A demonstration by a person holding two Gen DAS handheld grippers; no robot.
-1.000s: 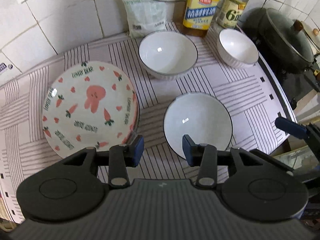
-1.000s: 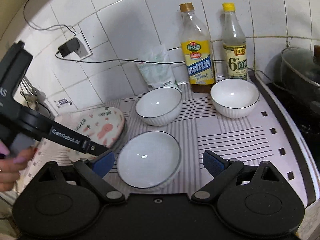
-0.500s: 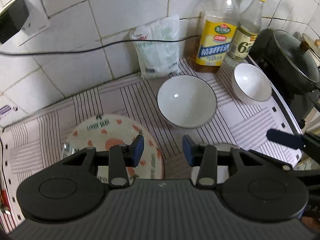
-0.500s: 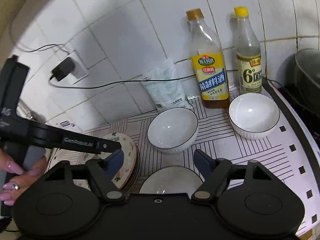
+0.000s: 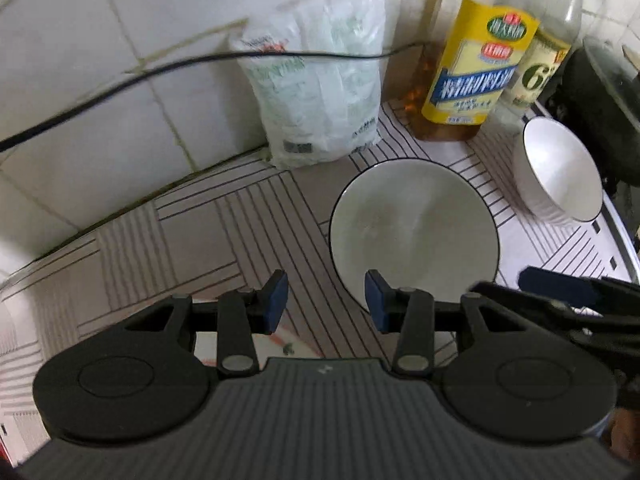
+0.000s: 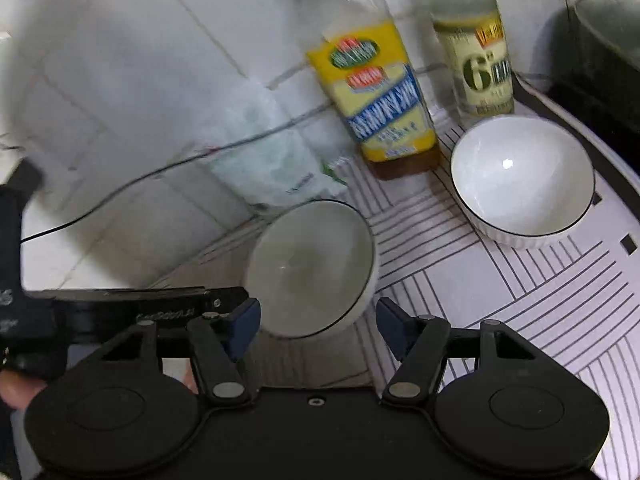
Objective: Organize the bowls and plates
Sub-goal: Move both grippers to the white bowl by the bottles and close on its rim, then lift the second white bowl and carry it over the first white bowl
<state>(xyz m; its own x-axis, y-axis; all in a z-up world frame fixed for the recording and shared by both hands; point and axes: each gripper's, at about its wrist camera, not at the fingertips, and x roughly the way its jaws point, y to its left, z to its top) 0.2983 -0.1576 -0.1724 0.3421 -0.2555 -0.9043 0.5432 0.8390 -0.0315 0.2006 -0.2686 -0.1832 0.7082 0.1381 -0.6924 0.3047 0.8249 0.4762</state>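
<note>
A white bowl with a dark rim (image 5: 414, 228) sits on the striped mat, just ahead of my open, empty left gripper (image 5: 326, 300). The same bowl (image 6: 312, 268) lies between the open fingers of my right gripper (image 6: 318, 324), which is empty. A second, ribbed white bowl (image 6: 520, 180) stands to the right near the bottles; it also shows in the left wrist view (image 5: 560, 172). A sliver of the carrot-patterned plate (image 5: 280, 340) shows under the left gripper. The right gripper's blue fingertip (image 5: 556, 280) reaches in at the right of the left wrist view.
A yellow-labelled oil bottle (image 5: 476, 76), a vinegar bottle (image 6: 476, 68) and a white plastic bag (image 5: 316, 80) stand against the tiled wall. A black cable (image 5: 120, 80) hangs across the wall. A dark pot (image 5: 608, 100) sits at the right, past the mat's edge.
Both grippers moved forward toward the back wall. The white plate and most of the carrot plate dropped out of view. The dark-rimmed bowl now sits close in front of both grippers.
</note>
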